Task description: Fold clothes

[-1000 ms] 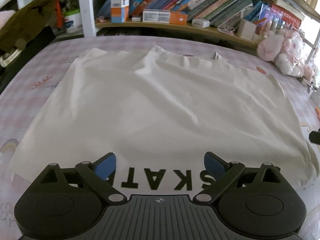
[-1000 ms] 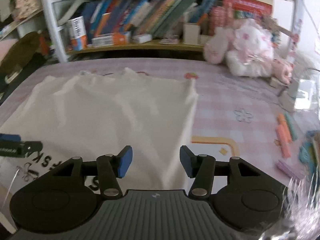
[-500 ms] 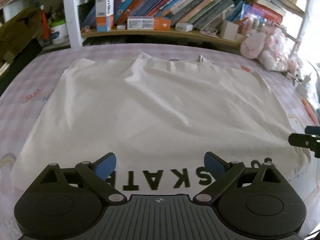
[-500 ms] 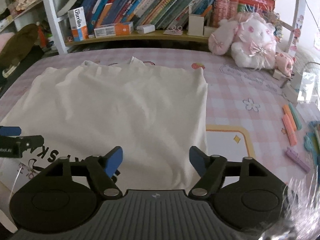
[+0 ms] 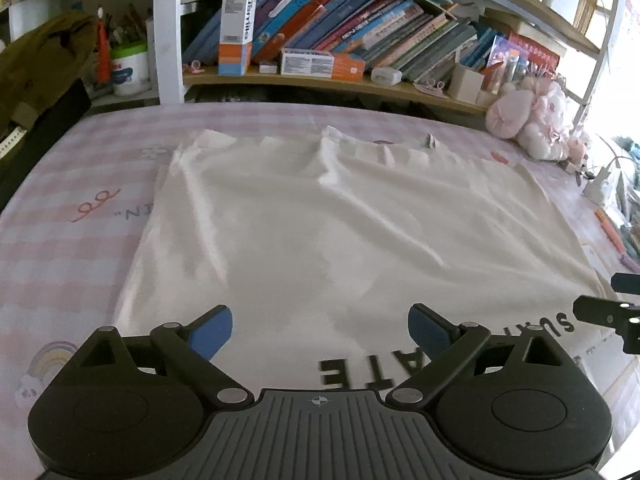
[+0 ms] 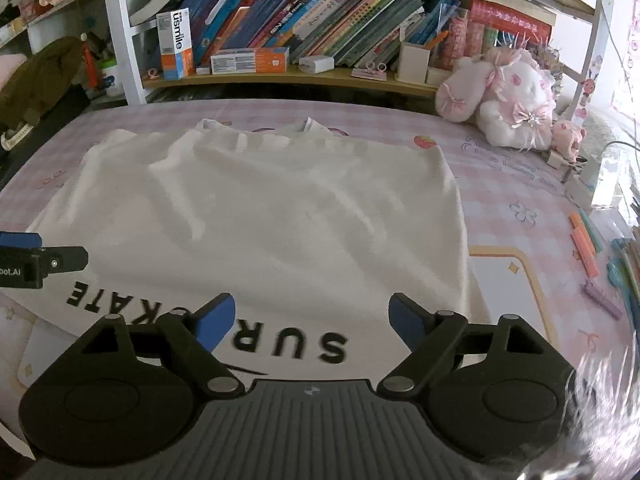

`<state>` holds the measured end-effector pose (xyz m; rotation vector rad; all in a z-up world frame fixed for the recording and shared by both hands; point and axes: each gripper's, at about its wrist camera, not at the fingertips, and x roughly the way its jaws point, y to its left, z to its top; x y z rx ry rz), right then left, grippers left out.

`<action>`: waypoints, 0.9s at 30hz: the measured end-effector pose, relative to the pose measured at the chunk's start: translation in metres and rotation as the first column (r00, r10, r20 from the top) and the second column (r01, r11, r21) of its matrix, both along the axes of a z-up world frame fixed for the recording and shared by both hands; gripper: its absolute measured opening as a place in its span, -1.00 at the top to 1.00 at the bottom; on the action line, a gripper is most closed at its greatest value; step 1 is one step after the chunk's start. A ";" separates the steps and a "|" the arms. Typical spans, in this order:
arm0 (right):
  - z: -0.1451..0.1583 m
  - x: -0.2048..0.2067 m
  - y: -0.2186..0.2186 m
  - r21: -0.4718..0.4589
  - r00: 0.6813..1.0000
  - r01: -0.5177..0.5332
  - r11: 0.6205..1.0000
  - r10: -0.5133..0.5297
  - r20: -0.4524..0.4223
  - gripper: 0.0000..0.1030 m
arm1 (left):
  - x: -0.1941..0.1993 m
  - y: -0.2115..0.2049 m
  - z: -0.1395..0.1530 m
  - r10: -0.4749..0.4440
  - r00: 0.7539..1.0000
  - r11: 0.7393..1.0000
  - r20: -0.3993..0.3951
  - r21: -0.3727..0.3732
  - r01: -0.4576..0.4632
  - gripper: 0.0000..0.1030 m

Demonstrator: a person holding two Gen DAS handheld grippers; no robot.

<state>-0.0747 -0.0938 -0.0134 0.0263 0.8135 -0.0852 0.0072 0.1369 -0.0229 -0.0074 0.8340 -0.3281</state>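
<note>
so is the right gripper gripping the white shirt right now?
Apart. In the right wrist view the right gripper has its jaws opening, spread wide above the white shirt; flat fabric shows between the blue pads, unpinched.

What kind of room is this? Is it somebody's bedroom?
Probably a child's bedroom or study room: packed bookshelves, pink plush toys and a pink checked cover under the white T-shirt.

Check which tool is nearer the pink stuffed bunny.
Right. The right tool is over the shirt's bunny-side half; the left tool is farther away.
</note>
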 end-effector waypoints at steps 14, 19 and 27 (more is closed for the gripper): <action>0.002 0.002 0.082 -0.088 0.999 -0.032 0.996 0.031 -0.015 -0.64 | 0.016 0.060 -0.022 -0.086 0.992 0.990 -0.096 -0.122 0.074 -0.88; 0.005 0.013 0.110 -0.150 0.993 -0.121 0.981 0.120 -0.015 -0.64 | 0.017 0.079 -0.022 -0.074 0.994 0.981 -0.085 -0.184 0.057 -0.88; 0.001 0.040 0.164 -0.189 0.941 -0.337 0.922 0.333 -0.058 -0.64 | 0.019 0.129 -0.029 0.013 0.991 0.929 -0.132 -0.365 -0.061 -0.88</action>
